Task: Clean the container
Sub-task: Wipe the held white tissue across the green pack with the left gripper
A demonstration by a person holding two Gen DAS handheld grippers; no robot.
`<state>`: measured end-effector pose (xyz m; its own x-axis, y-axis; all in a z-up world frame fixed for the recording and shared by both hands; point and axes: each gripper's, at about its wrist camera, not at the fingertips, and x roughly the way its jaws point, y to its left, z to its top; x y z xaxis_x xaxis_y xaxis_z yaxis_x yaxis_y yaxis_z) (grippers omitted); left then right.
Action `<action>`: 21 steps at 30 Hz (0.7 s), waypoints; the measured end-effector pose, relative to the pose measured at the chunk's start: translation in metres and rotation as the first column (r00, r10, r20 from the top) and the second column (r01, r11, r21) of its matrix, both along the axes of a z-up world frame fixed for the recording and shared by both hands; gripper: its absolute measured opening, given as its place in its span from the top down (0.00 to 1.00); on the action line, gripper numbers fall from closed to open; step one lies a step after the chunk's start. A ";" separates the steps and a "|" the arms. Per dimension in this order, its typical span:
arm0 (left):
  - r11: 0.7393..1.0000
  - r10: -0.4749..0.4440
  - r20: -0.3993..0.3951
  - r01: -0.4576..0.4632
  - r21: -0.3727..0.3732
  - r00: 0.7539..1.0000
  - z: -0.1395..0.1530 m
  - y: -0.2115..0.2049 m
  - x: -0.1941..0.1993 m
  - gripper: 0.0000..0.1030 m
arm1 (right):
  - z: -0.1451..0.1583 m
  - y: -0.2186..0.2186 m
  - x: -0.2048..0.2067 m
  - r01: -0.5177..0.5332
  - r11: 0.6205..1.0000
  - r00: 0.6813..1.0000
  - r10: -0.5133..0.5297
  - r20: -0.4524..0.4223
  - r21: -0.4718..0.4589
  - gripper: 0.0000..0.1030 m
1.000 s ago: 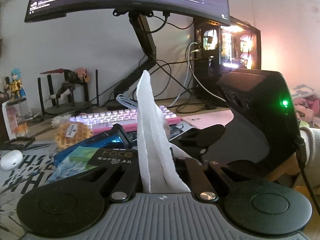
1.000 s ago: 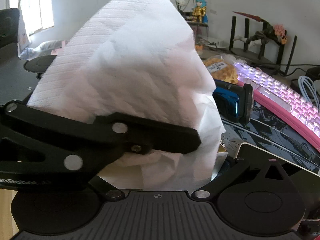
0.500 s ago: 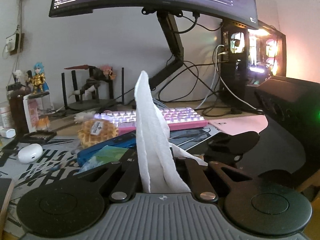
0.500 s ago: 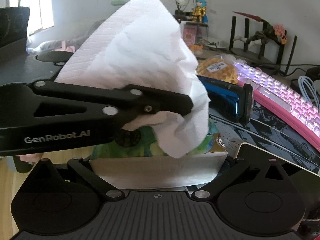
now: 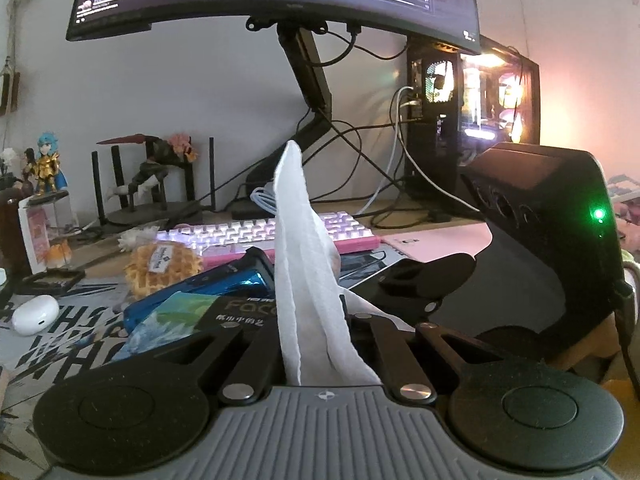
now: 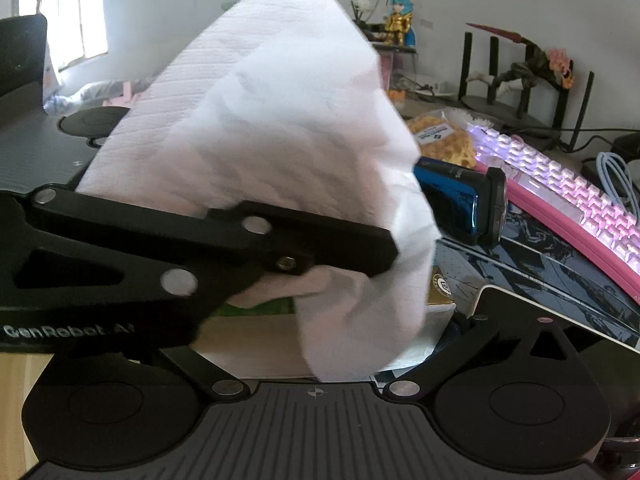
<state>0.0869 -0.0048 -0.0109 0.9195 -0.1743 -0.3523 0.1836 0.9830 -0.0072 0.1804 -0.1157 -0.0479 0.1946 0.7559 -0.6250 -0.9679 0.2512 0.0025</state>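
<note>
Left wrist view: my left jaws (image 5: 316, 316) are shut tight on a white paper tissue (image 5: 304, 264), which stands up in a narrow peak in front of the camera.
Right wrist view: the same tissue spreads wide and crumpled across the middle, with my left jaws reaching in from the left and pinching it at its lower part.
Container: a pale-walled container (image 6: 248, 340) sits right at the base of my right jaws, low in the right wrist view, with a strip of green showing above its wall; the tissue's lower end hangs over it.
Right jaws (image 5: 424, 280): their links are splayed wide, but tissue and my other jaws hide the tips, so I cannot tell whether they press on the container.
Worktop (image 5: 60, 332): crowded; a shiny blue device (image 6: 452, 204) lies just beyond the tissue, a wrapped waffle (image 5: 162, 266) behind it, and a pink backlit keyboard (image 5: 256, 232) farther back.
Left edge: a white earbud case (image 5: 34, 314) lies apart from the rest.
</note>
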 end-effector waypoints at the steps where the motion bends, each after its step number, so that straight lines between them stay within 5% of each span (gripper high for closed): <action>1: 1.000 0.002 -0.001 -0.002 -0.002 1.000 0.000 0.000 0.002 0.95 | 0.000 0.000 0.000 0.000 1.000 1.000 0.000 0.000 0.000 0.00; 12: 0.997 0.079 -0.006 -0.079 -0.027 0.997 -0.001 0.009 0.002 0.95 | 0.000 0.000 0.000 0.000 1.000 1.000 0.000 0.000 0.000 0.00; 21: 1.000 -0.001 0.005 0.001 0.000 1.000 0.001 0.004 -0.010 0.95 | 0.000 0.000 0.000 0.000 1.000 1.000 0.000 0.000 0.000 0.00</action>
<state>0.0769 -0.0003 -0.0100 0.9212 -0.1753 -0.3474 0.1847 0.9828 -0.0063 0.1799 -0.1160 -0.0481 0.1949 0.7559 -0.6250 -0.9679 0.2515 0.0024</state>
